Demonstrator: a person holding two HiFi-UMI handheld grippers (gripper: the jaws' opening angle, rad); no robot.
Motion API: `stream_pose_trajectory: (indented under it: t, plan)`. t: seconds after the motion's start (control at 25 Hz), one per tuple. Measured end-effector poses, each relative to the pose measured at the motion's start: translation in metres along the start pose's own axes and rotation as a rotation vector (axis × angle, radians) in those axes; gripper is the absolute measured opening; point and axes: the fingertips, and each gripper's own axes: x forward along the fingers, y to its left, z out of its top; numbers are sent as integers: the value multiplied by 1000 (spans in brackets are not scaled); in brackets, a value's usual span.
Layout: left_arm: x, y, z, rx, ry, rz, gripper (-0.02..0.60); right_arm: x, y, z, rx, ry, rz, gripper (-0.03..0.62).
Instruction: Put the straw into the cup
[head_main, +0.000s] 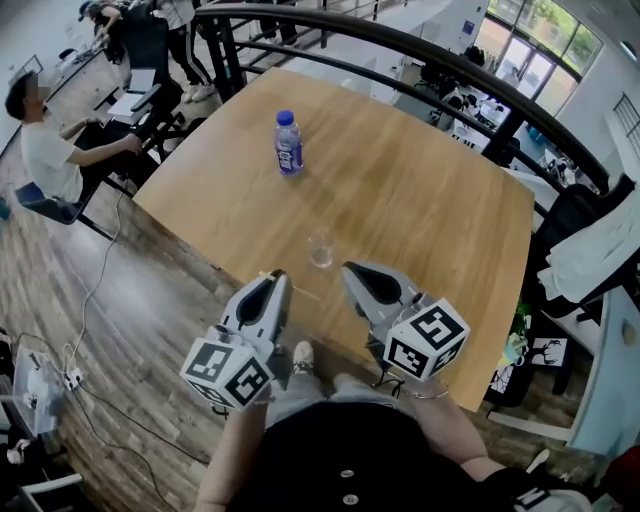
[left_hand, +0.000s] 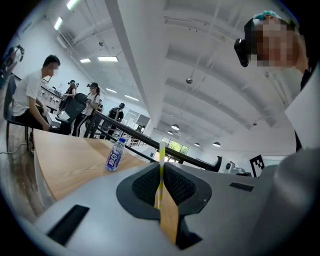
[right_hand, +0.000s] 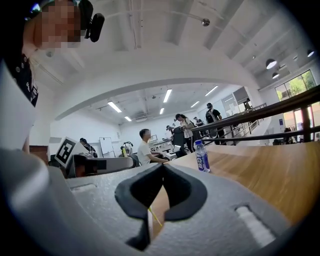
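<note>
A small clear cup (head_main: 321, 248) stands on the wooden table (head_main: 420, 210) near its front edge. My left gripper (head_main: 274, 283) hovers at that edge, just left of and nearer than the cup. It is shut on a thin yellow-and-white straw (left_hand: 161, 172), which stands up between the pads in the left gripper view. In the head view the straw (head_main: 300, 290) shows as a pale line running right from the left gripper's tips. My right gripper (head_main: 352, 272) hangs beside it, just right of the cup, shut with nothing in it (right_hand: 162, 167).
A blue-labelled water bottle (head_main: 288, 143) stands farther back on the table. A black railing (head_main: 400, 50) curves behind the table. People sit and stand at desks (head_main: 60, 140) at the far left. A chair with a white cloth (head_main: 600, 250) is at the right.
</note>
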Motion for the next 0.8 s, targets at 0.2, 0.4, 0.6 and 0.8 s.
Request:
stream_pose_trajectory:
  t: [0.2, 0.4, 0.6, 0.8]
  plan:
    - [21, 29, 29, -1, -19, -58, 38, 31, -11, 8, 4, -16, -62, -2]
    - [49, 51, 41, 2, 17, -130, 38, 50, -26, 13, 10, -33, -132, -2]
    - [69, 65, 54, -13, 18, -181, 38, 56, -45, 18, 15, -47, -213, -2]
    - [88, 72, 53, -35, 32, -209, 38, 57, -61, 11, 34, -32, -268, -2]
